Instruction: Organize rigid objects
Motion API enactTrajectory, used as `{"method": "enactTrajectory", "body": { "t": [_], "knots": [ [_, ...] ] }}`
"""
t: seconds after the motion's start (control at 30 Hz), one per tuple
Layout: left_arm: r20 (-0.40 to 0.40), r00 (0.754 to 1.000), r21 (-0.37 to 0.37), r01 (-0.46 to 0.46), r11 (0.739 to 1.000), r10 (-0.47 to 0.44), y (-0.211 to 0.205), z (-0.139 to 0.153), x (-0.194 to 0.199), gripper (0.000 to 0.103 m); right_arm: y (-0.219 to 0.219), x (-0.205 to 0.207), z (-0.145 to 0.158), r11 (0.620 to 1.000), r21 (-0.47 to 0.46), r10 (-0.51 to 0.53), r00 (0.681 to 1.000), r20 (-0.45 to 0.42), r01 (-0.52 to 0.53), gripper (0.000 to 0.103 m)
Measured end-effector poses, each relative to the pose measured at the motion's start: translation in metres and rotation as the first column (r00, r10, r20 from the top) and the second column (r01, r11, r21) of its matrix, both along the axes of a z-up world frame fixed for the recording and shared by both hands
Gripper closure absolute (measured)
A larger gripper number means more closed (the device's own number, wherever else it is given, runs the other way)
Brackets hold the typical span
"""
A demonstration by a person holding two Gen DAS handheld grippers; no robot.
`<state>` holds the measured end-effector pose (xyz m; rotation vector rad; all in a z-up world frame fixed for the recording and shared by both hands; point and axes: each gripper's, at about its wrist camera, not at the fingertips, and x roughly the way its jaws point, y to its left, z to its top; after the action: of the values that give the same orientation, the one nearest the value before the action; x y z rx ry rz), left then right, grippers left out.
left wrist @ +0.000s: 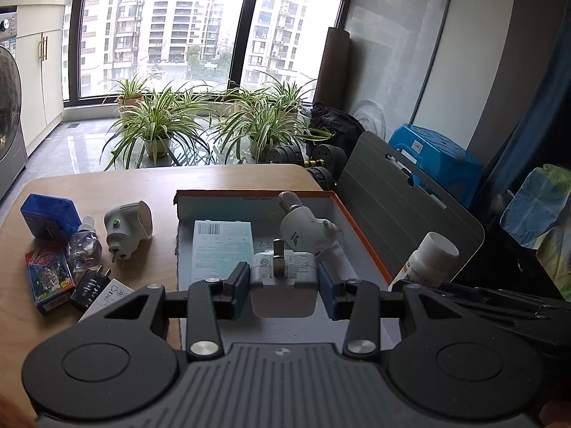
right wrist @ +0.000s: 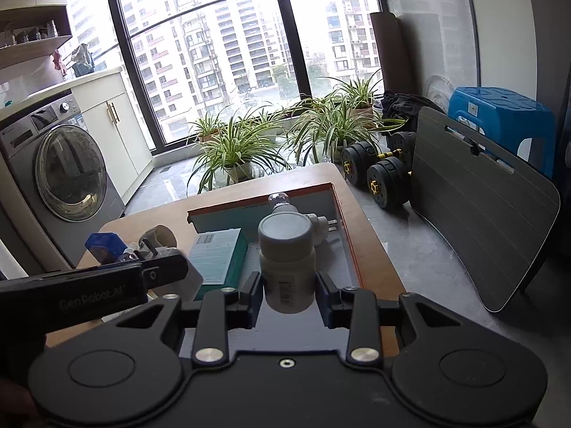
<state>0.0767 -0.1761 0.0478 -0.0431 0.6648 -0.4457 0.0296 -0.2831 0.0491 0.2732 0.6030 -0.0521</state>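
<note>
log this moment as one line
left gripper: holds white charger | right gripper: holds white bottle | both over open box

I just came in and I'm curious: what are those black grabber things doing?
A person is tidying small things into a cardboard box. The left gripper holds a white plug adapter over the box, and the right gripper holds a white pill bottle. A mosquito plug-in already lies inside; more things wait on the table.

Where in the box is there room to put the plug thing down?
Free: the box floor nearest the camera, under the white charger, beside the teal carton. Crowded: its far right corner, with the white plug-in device, and the table's left side.
</note>
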Motion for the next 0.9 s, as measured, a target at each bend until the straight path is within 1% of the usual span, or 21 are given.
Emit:
{"method": "enactTrajectory", "body": {
  "t": [0.23, 0.9],
  "knots": [
    [-0.005, 1.0, 0.011, -0.003, 1.0, 0.003, -0.0034, 0.0003, -0.0004, 0.061, -0.0012, 0.0009, -0.0008, 1.0, 0.0, 0.002, 1.0, 0.0, -0.002, 0.063],
    [-0.015, 1.0, 0.006, -0.007, 1.0, 0.007, -0.0026, -0.0005, -0.0008, 0.061, 0.0041, 0.006, -0.0045, 1.0, -0.005, 0.008, 1.0, -0.005, -0.008, 0.063]
  ]
}}
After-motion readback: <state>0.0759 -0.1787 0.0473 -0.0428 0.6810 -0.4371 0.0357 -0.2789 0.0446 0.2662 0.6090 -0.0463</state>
